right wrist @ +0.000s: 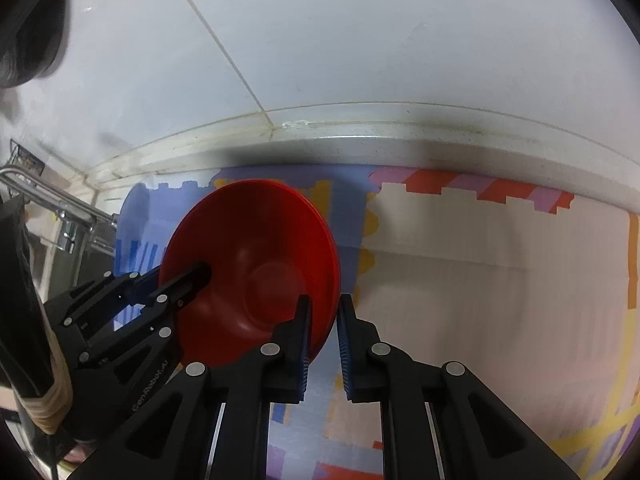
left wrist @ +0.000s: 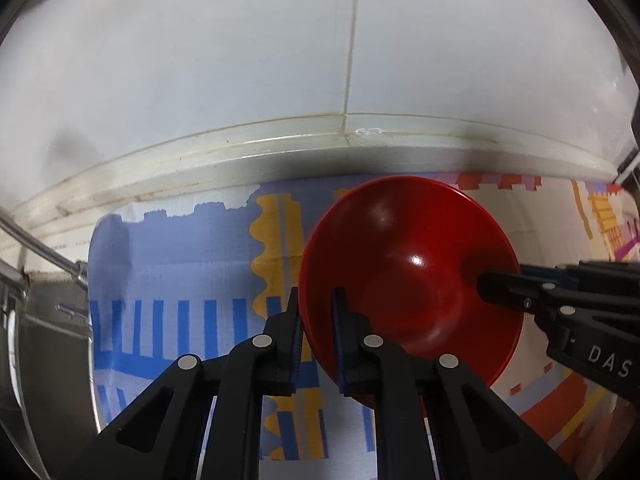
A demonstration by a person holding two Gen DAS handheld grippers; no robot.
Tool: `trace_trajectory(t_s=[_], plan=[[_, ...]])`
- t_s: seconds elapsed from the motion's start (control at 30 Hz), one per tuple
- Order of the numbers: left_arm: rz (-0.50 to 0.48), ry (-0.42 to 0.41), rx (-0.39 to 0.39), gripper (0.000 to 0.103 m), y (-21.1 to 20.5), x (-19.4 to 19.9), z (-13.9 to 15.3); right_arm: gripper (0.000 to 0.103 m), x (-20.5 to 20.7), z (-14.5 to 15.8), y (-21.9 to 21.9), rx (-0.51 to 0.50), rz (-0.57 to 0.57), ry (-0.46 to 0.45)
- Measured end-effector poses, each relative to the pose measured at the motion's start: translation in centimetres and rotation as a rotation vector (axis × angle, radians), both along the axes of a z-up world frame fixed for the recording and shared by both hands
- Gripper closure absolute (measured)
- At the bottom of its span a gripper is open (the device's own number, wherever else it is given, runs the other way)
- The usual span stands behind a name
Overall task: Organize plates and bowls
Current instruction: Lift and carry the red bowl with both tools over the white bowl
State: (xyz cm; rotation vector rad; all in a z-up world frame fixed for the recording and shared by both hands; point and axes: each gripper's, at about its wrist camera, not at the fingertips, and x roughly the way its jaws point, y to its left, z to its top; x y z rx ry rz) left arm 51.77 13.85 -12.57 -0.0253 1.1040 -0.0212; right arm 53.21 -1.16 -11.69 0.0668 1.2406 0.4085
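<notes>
1. In the left wrist view, the left gripper [left wrist: 318, 316] was clamped narrow on the near-left rim of a red bowl [left wrist: 412, 280], 1 finger outside the wall and 1 inside.
2. In the same view, the bowl sat over a patterned cloth [left wrist: 180, 280] on the counter, close to the white tiled wall [left wrist: 240, 60]. Whether it rested on the cloth or hung just above it could not be told.
3. From the right edge of that view, the right gripper [left wrist: 496, 284] reached in and gripped the opposite rim.
4. In the right wrist view, the right gripper [right wrist: 324, 324] was closed narrow on the bowl's [right wrist: 256, 264] right rim, which passed between its 2 blue-padded fingers.
5. In that view, the left gripper [right wrist: 188, 280] came in from the left and held the far rim, with 1 finger lying inside the bowl.
6. A metal rack [right wrist: 52, 200] stood at the left edge, beside the cloth [right wrist: 480, 280].
</notes>
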Motion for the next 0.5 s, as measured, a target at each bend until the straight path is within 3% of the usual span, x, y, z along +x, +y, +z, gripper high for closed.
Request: trace_trajectory(t_s=[0.27,0.5], plan=[[0.025,0.009,-0.01,0.091,-0.2,-1.2,1.0,0.09,-0.4,0.1,-0.8,0.032,-0.037,0.032],[0.003,-0.033,-0.004,0.09,-2.3,-3.7,2.9,0.09,-2.5,1.5,-2.5,0.055,-0.07,0.015]])
